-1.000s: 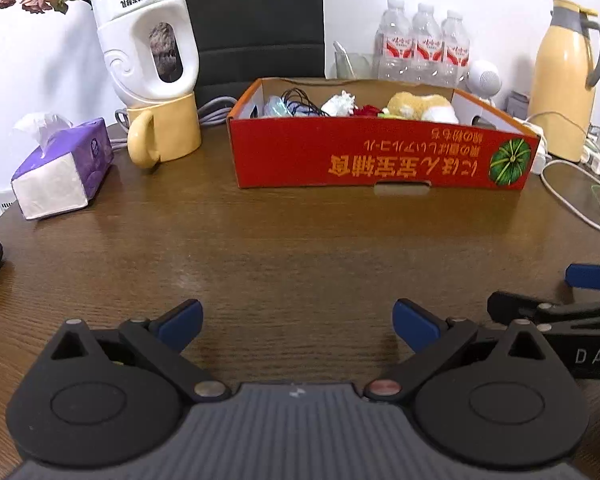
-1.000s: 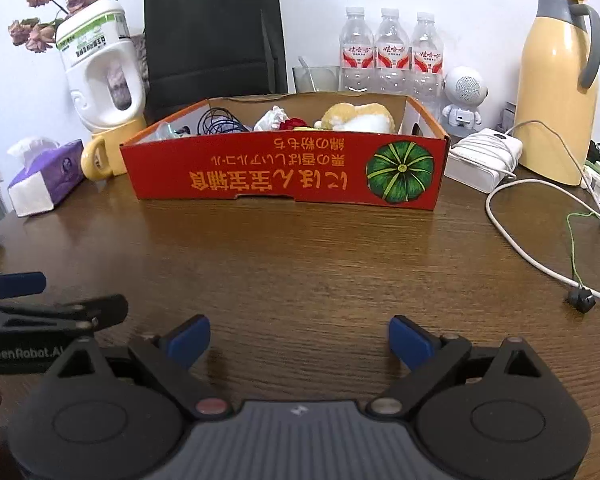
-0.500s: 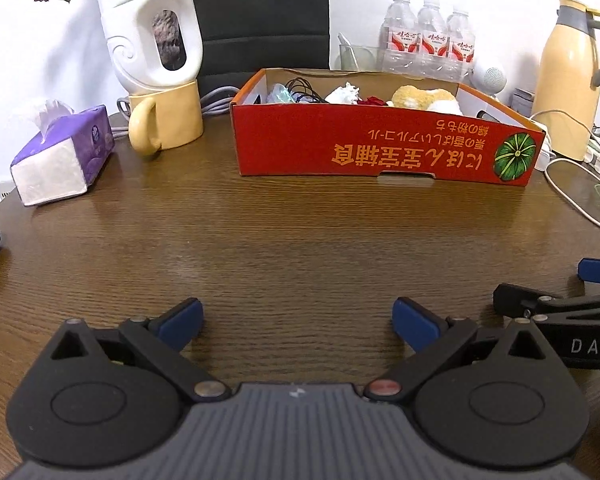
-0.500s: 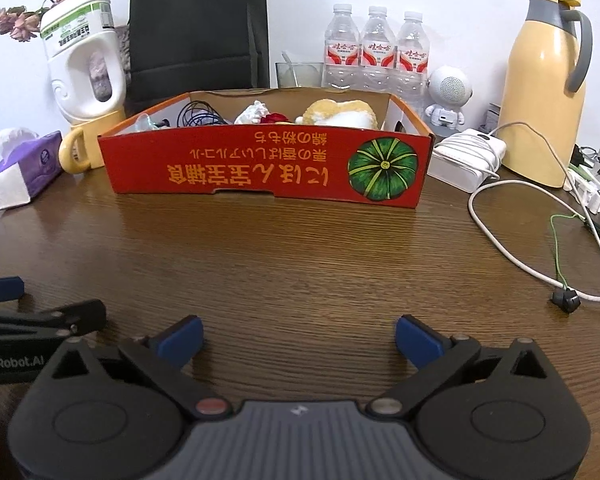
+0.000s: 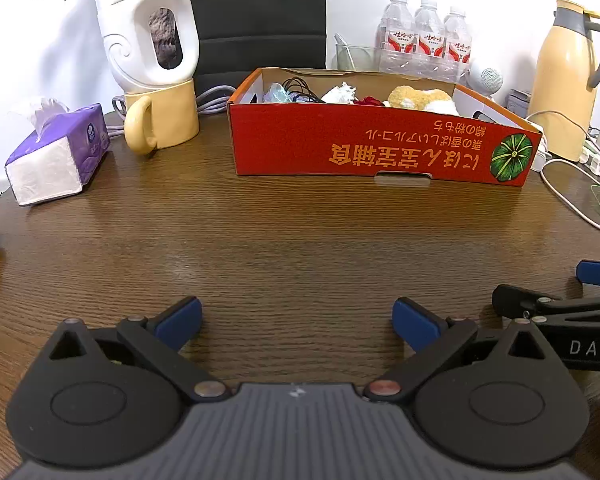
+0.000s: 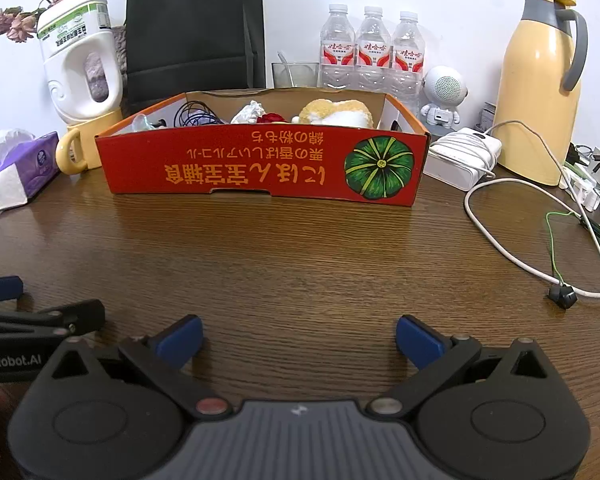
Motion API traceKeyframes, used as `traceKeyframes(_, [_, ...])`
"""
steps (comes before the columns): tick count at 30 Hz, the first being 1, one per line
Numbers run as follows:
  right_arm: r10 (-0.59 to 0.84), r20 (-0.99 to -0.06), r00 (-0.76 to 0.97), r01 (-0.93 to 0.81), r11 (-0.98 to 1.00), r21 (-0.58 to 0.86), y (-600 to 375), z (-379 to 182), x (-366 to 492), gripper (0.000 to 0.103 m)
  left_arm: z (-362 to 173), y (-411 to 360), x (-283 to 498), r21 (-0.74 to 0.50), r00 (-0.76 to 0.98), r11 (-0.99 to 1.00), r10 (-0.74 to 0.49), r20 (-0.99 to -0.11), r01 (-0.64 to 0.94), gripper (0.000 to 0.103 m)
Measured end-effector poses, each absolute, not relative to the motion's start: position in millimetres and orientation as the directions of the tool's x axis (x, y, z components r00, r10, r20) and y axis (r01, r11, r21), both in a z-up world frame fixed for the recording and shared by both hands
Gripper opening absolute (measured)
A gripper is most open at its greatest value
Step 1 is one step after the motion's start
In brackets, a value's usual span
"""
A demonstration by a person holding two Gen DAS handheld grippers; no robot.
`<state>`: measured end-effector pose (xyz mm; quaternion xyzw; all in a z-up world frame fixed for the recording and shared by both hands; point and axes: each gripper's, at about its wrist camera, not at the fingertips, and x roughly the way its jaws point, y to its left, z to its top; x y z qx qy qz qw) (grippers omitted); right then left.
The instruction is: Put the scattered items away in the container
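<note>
Brown wood-grain tabletop point(image 5: 292, 240) lies bare between both spread, empty grippers, much as a second ago. The right gripper point(image 6: 298, 338) has its jaws slightly wider than before; the left gripper point(image 5: 296, 322) is unchanged. Well ahead of both sits the red cardboard box point(image 6: 260, 164), holding a plush toy point(image 6: 336, 114) and cables point(image 6: 194, 114).

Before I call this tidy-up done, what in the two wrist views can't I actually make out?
- Red box floor: near wall hides it in both views; only item tops show.
- Right gripper: mostly cut off by the left view's right edge.
- Table nearest us: hidden under the left gripper body.
</note>
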<state>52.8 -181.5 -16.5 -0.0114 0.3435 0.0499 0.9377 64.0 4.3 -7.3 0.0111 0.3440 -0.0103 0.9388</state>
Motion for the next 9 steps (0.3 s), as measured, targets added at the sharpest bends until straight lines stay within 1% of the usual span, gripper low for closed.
traceKeyframes(9, [0.086, -0.645, 0.759, -0.101, 0.995, 0.013, -181.2, -16.6, 52.7, 0.103, -7.3, 4.1, 65.2, 0.012, 0.763, 0.999, -0.017, -0.646, 0.032, 0.103])
